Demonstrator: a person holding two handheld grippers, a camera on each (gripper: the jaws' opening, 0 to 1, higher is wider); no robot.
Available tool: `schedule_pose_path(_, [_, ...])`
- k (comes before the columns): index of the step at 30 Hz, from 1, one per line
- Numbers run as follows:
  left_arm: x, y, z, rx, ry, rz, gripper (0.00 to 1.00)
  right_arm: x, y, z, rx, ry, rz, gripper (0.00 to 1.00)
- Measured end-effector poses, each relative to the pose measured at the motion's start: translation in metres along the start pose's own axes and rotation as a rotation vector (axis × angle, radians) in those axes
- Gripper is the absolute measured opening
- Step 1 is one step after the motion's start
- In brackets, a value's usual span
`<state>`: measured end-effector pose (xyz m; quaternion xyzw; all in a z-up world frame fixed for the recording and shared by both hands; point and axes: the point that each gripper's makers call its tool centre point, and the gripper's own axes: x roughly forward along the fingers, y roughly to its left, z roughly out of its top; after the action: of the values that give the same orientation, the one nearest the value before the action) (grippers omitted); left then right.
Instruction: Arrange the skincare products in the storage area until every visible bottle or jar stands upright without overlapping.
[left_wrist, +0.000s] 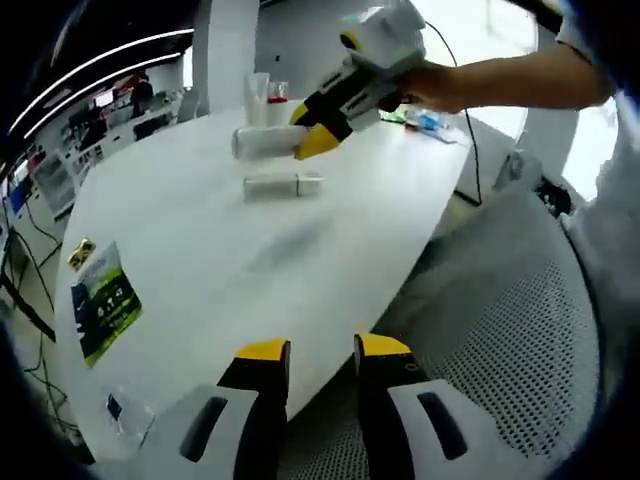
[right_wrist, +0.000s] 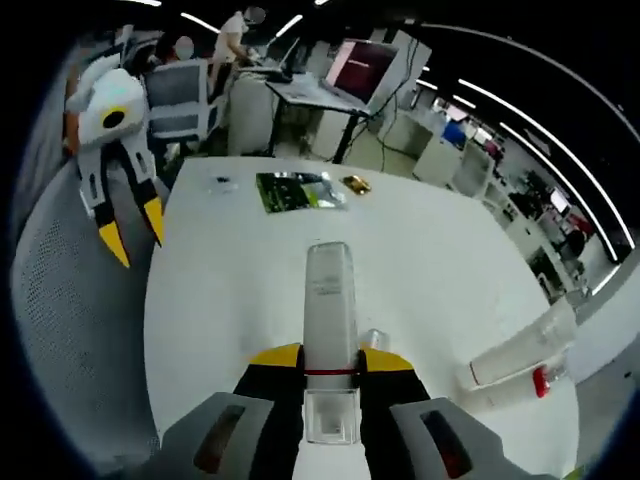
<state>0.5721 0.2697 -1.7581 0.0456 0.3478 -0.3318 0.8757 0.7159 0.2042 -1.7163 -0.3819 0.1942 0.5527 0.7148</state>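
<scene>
Gripped between the right gripper (right_wrist: 330, 357) jaws, a pale tube (right_wrist: 329, 300) runs lengthwise straight out from them, held above the white worktop (right_wrist: 420, 260). A second, smaller tube (left_wrist: 283, 184) lies flat just past it, while the left gripper (left_wrist: 322, 347) hangs off the worktop edge, released and well apart. Upright bottles (left_wrist: 262, 98) at the far edge are too blurred to make out.

Right gripper (right_wrist: 330, 358) clamped on a clear tube (right_wrist: 329, 300) lying over the white table (right_wrist: 430, 270). Left gripper (right_wrist: 132, 232) at upper left, jaws apart. Green packet (right_wrist: 295, 190) beyond; white bottle (right_wrist: 520, 352) at right.
</scene>
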Motion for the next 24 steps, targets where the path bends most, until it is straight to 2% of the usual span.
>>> schedule_pose_path(2, [-0.003, 0.003, 0.007, -0.054, -0.028, -0.013, 0.23, -0.005, 0.017, 0.013, -0.013, -0.046, 0.027, 0.15])
schedule_pose_path(4, [-0.005, 0.004, 0.013, -0.102, -0.055, -0.036, 0.26, -0.009, 0.028, 0.018, -0.023, -0.053, 0.027, 0.15])
schedule_pose_path(5, [-0.006, 0.002, 0.019, -0.132, -0.080, -0.062, 0.26, -0.010, 0.034, 0.020, -0.039, -0.056, 0.038, 0.15])
schedule_pose_path(8, [-0.013, -0.009, 0.035, -0.283, -0.147, -0.191, 0.26, -0.018, 0.057, 0.029, -0.075, -0.077, 0.072, 0.15])
schedule_pose_path(10, [-0.019, -0.015, 0.042, -0.345, -0.178, -0.258, 0.25, -0.024, 0.068, 0.033, -0.082, -0.087, 0.088, 0.15])
schedule_pose_path(12, [-0.023, -0.016, 0.047, -0.359, -0.202, -0.281, 0.25, -0.028, 0.078, 0.035, -0.079, -0.099, 0.119, 0.15])
schedule_pose_path(13, [-0.026, -0.018, 0.053, -0.379, -0.232, -0.308, 0.25, -0.031, 0.090, 0.039, -0.085, -0.115, 0.171, 0.15])
schedule_pose_path(18, [-0.030, -0.014, 0.054, -0.420, -0.242, -0.336, 0.20, -0.040, 0.111, 0.045, -0.130, -0.128, 0.227, 0.15])
schedule_pose_path(20, [-0.032, -0.020, 0.059, -0.417, -0.263, -0.373, 0.21, -0.040, 0.115, 0.045, -0.151, -0.117, 0.244, 0.15])
schedule_pose_path(24, [-0.036, -0.028, 0.061, -0.510, -0.249, -0.451, 0.25, -0.043, 0.117, 0.045, -0.171, -0.109, 0.252, 0.15])
